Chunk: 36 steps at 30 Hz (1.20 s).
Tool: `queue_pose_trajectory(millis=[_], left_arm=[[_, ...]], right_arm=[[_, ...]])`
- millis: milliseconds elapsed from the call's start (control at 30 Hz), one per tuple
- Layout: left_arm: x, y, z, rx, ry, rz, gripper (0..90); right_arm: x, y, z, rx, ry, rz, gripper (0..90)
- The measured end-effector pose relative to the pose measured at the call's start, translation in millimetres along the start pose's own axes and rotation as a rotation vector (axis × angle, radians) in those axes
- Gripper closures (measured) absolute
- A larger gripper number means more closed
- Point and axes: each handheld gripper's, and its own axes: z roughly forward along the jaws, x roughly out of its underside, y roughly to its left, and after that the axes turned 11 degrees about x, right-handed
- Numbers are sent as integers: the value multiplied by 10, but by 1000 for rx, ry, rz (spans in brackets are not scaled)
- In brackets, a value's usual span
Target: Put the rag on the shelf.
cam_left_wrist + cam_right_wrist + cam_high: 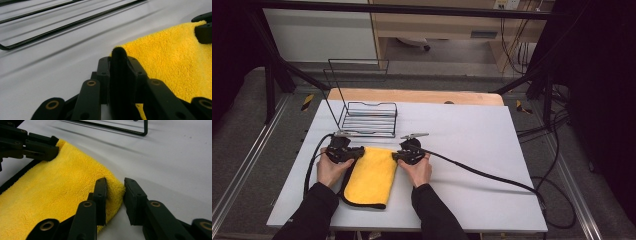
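Yellow cloth flat on white table, near edge, black-trimmed | left tongs clamped on far-left cloth corner | right tongs parted, straddling far-right corner, not pinching | black wire rack just beyond cloth | no legible labels or writing

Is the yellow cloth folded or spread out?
Folded, it seems: the cloth has rounded, doubled-over far corners in both gripper views, and a black hem shows along one side.

rack: black wire rack, empty, at the tabletop's far left
tabletop: white sheet over wood
floor: cables at right
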Motion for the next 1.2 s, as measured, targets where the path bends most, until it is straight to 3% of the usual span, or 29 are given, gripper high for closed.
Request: queue_pose_trajectory(millis=[100,367,533,700,1200], left_arm=[[5,6,-4,3,-4,-5,741],[11,7,-31,10,-21,-10,788],[28,-1,-95,19,-66,-10,803],[33,-56,-233,18,-125,7,806],[107,-245,-587,28,-243,51,807]], right_arm=[[7,7,1,-13,7,9,793],[1,5,-7,-18,4,13,829],[1,16,-46,-17,-13,1,834],[-27,36,-140,-34,-56,-9,835],[-75,122,-474,-97,-173,-47,836]])
